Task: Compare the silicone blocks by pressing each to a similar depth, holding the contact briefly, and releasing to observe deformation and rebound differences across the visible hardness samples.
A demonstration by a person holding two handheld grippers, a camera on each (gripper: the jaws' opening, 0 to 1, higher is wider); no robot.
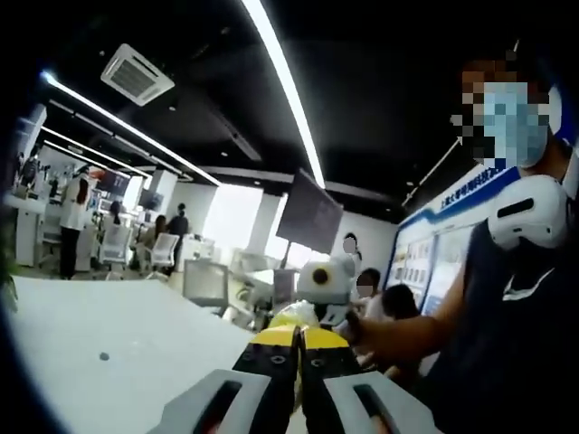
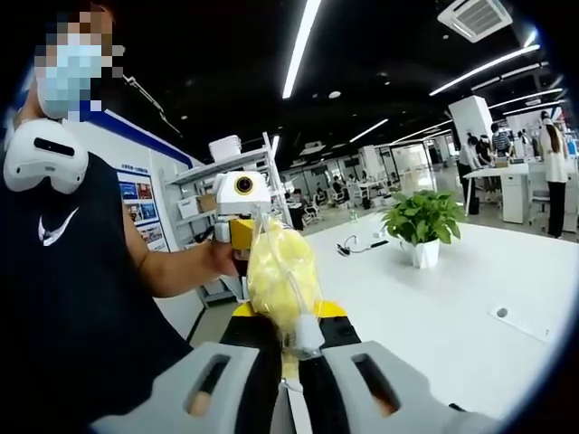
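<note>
**Bag pinched, other jaws together**

We see the right hand-held gripper (image 2: 291, 348) pinching a clear bag of yellow blocks (image 2: 281, 276), raised above the white worktop (image 2: 470, 316). Our left hand-held gripper (image 1: 298, 348) has its jaws pressed together with nothing between them. A potted plant (image 2: 422, 226) stands on the worktop.

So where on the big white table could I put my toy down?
The white table is bare between the potted plant and the right gripper, which holds a yellow bag. In the left gripper view, the table's stretch left of the left gripper is bare too. Around the cables beside the plant it is crowded.
</note>
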